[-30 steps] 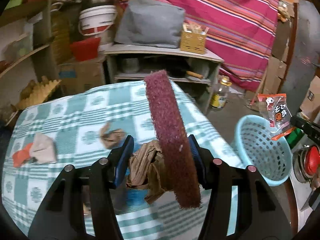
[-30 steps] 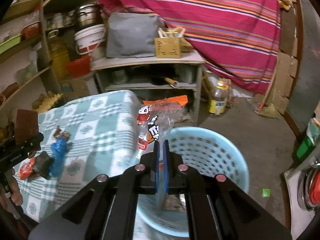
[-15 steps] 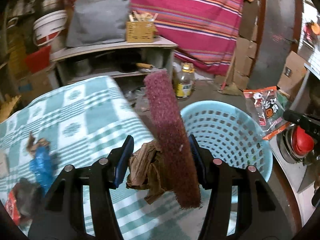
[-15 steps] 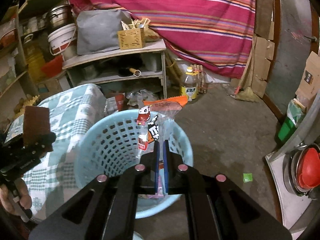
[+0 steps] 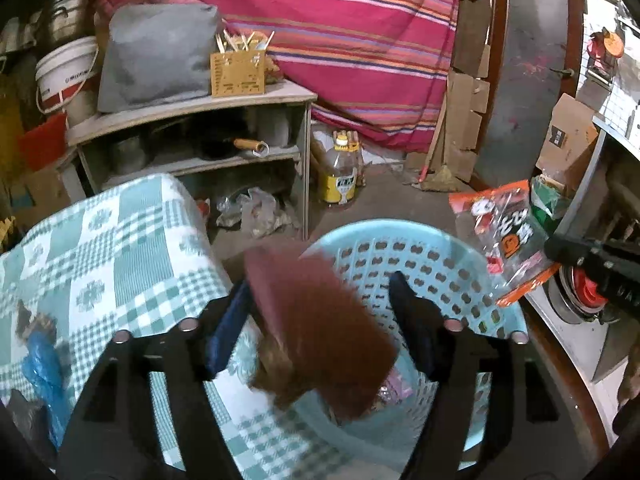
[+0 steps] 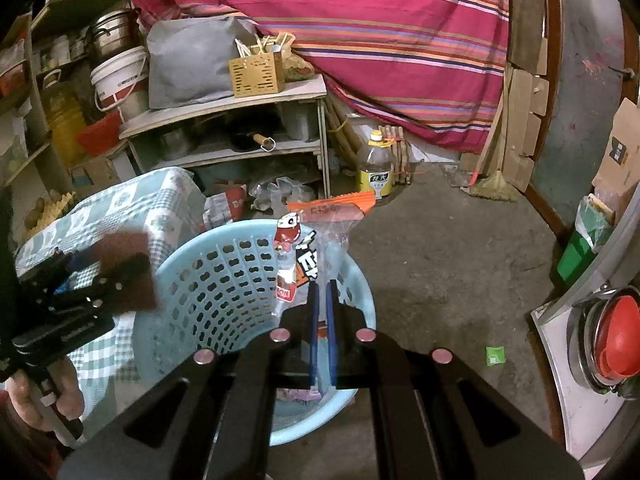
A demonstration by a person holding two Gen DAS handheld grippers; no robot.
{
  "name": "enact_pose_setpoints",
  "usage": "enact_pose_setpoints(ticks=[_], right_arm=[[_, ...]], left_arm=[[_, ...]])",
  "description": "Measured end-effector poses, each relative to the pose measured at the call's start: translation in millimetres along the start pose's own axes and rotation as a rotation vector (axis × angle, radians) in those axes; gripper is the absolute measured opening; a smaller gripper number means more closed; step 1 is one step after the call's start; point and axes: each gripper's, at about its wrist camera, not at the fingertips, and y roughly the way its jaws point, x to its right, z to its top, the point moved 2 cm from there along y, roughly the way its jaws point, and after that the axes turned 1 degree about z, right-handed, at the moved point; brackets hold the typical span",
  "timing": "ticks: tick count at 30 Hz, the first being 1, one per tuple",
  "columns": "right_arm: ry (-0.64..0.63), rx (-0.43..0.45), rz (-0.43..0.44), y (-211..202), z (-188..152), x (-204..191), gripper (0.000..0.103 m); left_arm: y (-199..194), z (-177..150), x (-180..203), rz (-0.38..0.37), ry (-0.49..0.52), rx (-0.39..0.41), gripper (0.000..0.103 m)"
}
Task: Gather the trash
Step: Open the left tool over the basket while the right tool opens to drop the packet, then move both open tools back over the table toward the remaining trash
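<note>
My left gripper (image 5: 320, 304) is open over the rim of the light blue basket (image 5: 452, 276). A maroon scouring pad (image 5: 320, 320) and crumpled brown paper (image 5: 280, 376) are blurred between its spread fingers, tipping toward the basket. My right gripper (image 6: 320, 292) is shut on a clear and orange snack wrapper (image 6: 316, 236), held above the basket (image 6: 224, 272); the wrapper also shows in the left wrist view (image 5: 504, 236). The left gripper shows at the left of the right wrist view (image 6: 100, 276).
A table with a green checked cloth (image 5: 120, 248) stands left of the basket, with a blue wrapper (image 5: 44, 364) on it. A shelf unit (image 5: 192, 136), an oil bottle (image 5: 340, 176) and a red-lidded pot (image 6: 616, 340) stand around. Pink trash (image 6: 300, 394) lies in the basket.
My left gripper swung right from the table to the basket and opened; the scouring pad and brown paper are slipping out. My right gripper with the wrapper moved over the basket.
</note>
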Motion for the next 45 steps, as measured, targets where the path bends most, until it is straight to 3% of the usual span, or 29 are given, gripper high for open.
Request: enact_pose_setpoints(ticks=[4,10,21,23,25,26,36,45], right_arm=[[-0.001,-0.006,-0.001,4,0,-4,0.004],[0.001,-0.008,0.005,7,-1,-9,0.004],[-0.017,-0.038,0.001,22,-7,-33,0.007],[-0.016,-0.054,0.002,26,-9,-38,0.016],[-0.015,-0.048,-0.021,26,-10,-42,0.065],[-0.017,-0.037,-0.036,25,-11,-45,0.068],[-0.049,-0.021,-0.040,19,-16,-90,0.076],[-0.073,0.014,0.024,9,-23,-165,0.081]], left_arm=[[-11,9,-2,0.002,-0.002,0.029,0.082],[-32,11,-24,0.062,-0.020,0.069,0.089],[-76,0,-103,0.175,-0.110,0.092,0.096],[-83,-6,-115,0.192,-0.122,0.089,0.096],[-89,-12,-127,0.208,-0.128,0.088,0.096],[-93,-16,-133,0.218,-0.135,0.087,0.096],[-133,-51,-202,0.298,-0.194,0.073,0.097],[-165,-97,-278,0.378,-0.239,0.022,0.097]])
